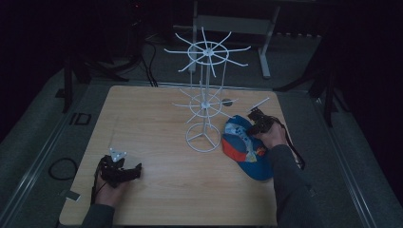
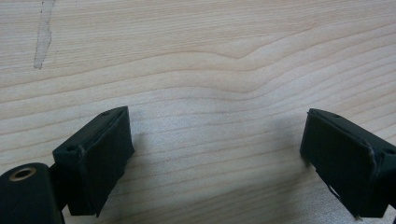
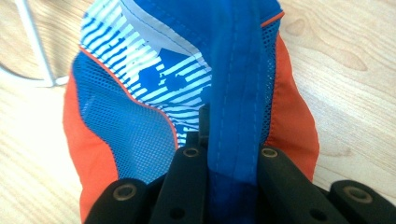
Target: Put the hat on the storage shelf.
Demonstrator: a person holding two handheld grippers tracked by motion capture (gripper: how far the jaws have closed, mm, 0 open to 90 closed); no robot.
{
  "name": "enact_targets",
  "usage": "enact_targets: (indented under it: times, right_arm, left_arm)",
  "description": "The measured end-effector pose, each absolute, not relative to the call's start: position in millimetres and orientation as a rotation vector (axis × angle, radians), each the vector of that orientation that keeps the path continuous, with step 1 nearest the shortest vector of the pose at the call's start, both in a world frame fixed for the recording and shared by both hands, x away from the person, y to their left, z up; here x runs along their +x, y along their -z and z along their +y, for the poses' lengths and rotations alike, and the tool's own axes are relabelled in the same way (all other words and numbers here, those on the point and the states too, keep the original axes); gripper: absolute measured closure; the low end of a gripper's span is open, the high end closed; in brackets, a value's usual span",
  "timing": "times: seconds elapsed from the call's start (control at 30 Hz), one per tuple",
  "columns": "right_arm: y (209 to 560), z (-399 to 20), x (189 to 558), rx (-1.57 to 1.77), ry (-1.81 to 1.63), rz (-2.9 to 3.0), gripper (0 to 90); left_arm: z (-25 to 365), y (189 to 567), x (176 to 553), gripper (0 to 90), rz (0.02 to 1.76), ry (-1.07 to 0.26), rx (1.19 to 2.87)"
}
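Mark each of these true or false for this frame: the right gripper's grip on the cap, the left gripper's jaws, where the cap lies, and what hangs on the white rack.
1. The right gripper is shut on a fold of the cap. True.
2. The left gripper holds a strap. False: its jaws stand open over the bare table.
3. The cap hangs on the white rack. False: it lies on the table beside the rack's base.
4. The rack's arms carry nothing. True.
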State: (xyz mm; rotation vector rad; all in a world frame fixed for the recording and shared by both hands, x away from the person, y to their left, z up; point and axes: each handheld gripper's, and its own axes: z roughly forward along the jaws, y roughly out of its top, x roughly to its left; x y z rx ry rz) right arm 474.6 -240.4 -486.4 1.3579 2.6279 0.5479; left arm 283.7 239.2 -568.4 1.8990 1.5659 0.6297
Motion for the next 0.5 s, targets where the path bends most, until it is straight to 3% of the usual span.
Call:
enact_targets:
  times: [0.5]
  right_arm:
    - [465, -268, 452, 1.317, -0.751, 2.553, 88.0]
  left_arm:
    - [239, 568, 284, 9.7, 1.566, -0.630, 1.899]
